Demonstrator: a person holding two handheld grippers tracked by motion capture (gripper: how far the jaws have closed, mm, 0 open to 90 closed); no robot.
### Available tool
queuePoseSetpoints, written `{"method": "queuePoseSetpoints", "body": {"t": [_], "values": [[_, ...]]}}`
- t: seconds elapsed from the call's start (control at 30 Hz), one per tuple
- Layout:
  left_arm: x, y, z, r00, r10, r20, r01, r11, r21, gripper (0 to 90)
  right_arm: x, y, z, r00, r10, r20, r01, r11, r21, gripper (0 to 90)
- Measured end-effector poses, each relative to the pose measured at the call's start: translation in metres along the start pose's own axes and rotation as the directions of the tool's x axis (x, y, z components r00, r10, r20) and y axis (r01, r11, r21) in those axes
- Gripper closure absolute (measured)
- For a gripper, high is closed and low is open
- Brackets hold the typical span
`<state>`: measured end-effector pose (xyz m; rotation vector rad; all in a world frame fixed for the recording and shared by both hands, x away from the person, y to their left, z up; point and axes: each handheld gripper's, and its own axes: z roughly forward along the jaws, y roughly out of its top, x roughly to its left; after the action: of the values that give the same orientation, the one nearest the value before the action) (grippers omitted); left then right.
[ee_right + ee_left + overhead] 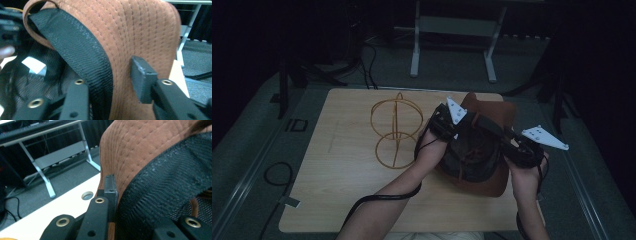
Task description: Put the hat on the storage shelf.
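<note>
1. The left tool (446,124) is clamped on the brim of a brown hat (492,112), at the hat's left side.
2. The right tool (517,147) is clamped on the brim at its right side.
3. The hat lies upside down on the desk (342,175), right of a gold wire stand (394,127).

No lettering, brand, number or sign can be read anywhere in the scene. A white tag (33,65) sewn inside the brown hat (140,32), seen in the right gripper view, appears blank or too blurred to make out.
</note>
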<state>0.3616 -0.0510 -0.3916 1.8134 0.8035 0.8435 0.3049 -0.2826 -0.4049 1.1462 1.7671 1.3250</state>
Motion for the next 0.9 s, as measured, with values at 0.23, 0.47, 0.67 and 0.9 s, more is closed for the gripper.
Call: {"method": "queuePoseSetpoints", "body": {"t": [0.23,0.47,0.67,0.9], "values": [[0.005,0.003,-0.013,0.9997,-0.023,0.000,0.023,0.9954,-0.093,86.1,-0.003,-0.016,-0.027,0.9909,-0.007,-0.135,0.008,1.000,0.008,48.6],[0.012,-0.011,-0.025,0.9955,0.024,0.091,-0.008,0.9853,-0.170,86.1,-0.032,-0.013,-0.069,0.9988,-0.002,-0.049,-0.001,0.998,-0.055,53.3],[0.020,-0.028,-0.037,0.9687,0.104,0.226,-0.045,0.9667,-0.252,86.0,-0.060,-0.010,-0.073,0.9979,0.058,-0.029,-0.060,0.996,-0.059,54.9],[0.034,-0.041,-0.047,0.8918,0.139,0.431,-0.009,0.9572,-0.289,85.9,-0.060,-0.012,-0.055,0.9916,0.084,-0.098,-0.086,0.996,-0.018,54.3]]}}
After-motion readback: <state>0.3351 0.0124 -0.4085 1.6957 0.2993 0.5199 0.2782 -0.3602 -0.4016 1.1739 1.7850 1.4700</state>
